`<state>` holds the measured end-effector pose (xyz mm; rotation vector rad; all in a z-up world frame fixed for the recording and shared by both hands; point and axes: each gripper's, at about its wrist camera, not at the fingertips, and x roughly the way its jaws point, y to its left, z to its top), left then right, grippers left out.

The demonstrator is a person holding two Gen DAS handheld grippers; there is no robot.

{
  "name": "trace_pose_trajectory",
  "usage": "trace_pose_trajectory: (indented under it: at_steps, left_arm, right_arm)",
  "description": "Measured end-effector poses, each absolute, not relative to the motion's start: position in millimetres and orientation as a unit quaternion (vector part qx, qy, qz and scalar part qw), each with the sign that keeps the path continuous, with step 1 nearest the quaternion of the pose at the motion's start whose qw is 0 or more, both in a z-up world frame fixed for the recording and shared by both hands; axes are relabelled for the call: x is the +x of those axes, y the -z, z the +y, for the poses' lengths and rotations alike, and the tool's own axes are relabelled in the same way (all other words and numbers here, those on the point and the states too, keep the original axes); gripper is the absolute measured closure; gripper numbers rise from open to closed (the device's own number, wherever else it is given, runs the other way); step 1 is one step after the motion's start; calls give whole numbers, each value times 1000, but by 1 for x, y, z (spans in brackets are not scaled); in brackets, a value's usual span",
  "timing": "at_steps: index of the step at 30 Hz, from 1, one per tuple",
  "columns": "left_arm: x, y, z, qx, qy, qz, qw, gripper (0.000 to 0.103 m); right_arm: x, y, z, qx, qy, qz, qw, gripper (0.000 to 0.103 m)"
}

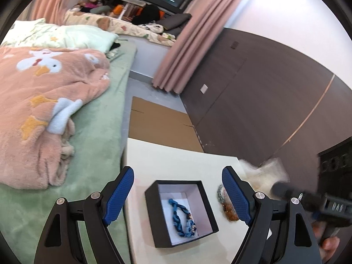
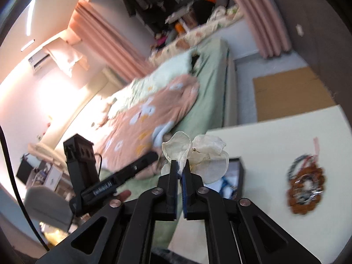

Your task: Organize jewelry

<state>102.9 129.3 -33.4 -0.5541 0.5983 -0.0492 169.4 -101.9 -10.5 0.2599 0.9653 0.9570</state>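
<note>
the left gripper (image 1: 177, 194) is spread wide above the black square cardboard box (image 1: 181, 213), where a blue chain bracelet (image 1: 182, 219) lies. the right gripper (image 2: 180, 169) pinches a translucent white petal-shaped ornament (image 2: 198, 157), hiding much of the box. a blurred brown beaded bracelet pile (image 2: 305, 189) lies on the cream table (image 2: 275, 136), details unreadable.

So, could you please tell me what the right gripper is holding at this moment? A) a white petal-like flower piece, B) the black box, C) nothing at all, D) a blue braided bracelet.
A: in the right wrist view the right gripper is shut on a white petal-like flower piece, while the blue braided bracelet lies inside the black box on the table.
</note>
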Motion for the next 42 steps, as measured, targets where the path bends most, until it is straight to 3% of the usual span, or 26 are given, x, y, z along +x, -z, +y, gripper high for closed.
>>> trace_pose_trajectory:
  at_steps: [1,3,13,27,33,42]
  left_arm:
    - [102,33,132,-273,24,289,917,13]
    - [99,31,135,-272,19,285,919,2]
    - [100,27,123,-253,17,285,924,1]
    - [127,12,25,-152,67,306,937,1]
    - [150,15,-21,-116,99,330,932,15]
    - [192,50,-66,-76,123,392,908,48]
  right_arm:
    - [173,19,-97,119,-439,455,766,38]
    - [178,25,-99,123,-424,452,775,26]
    - [188,12,-177,146,-351,430,819,23]
    - [202,40,-288,229,-212,471,825,21]
    - [200,45,-323,271,-190,470,818,21]
    - [202,49,-349,285,-180,471,815,21]
